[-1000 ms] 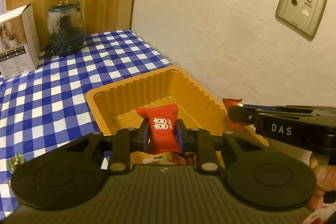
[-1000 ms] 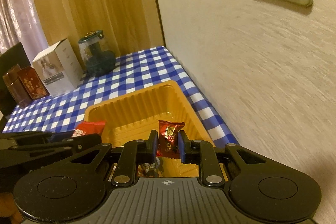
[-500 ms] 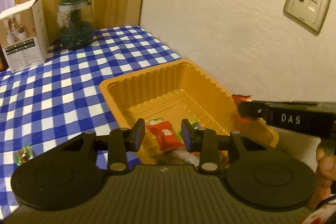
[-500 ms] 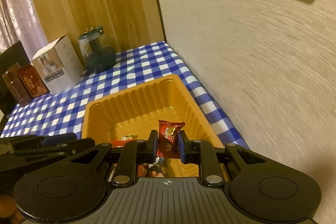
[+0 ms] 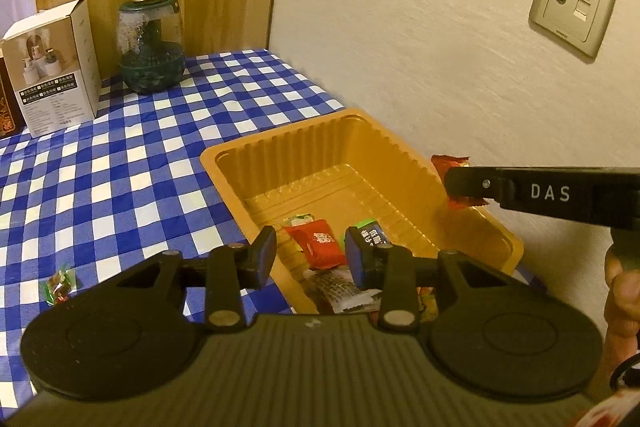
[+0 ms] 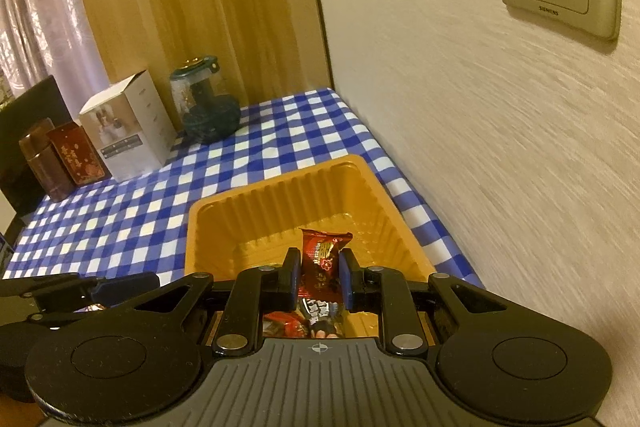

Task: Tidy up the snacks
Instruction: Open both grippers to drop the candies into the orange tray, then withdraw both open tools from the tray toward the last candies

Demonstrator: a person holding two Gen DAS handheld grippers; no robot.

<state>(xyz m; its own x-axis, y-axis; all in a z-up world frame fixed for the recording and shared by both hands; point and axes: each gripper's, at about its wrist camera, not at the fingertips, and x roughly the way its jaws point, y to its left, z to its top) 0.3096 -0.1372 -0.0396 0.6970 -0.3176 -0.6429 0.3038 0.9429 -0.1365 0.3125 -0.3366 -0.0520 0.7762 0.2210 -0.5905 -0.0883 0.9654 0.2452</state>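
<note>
Checked cloth lies bare left of the tray; left hand-held gripper parted and empty, right hand-held gripper clamps a candy.

Orange tray, blue-and-white checked tablecloth

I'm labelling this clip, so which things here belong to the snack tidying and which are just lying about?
Part of the job:
orange tray
red snack packet lying in the tray
dark red snack packet clamped in the right gripper
left gripper, open and empty
wrapped candy on the checked cloth

Lying about:
white box
green glass jar
brown tins
</note>
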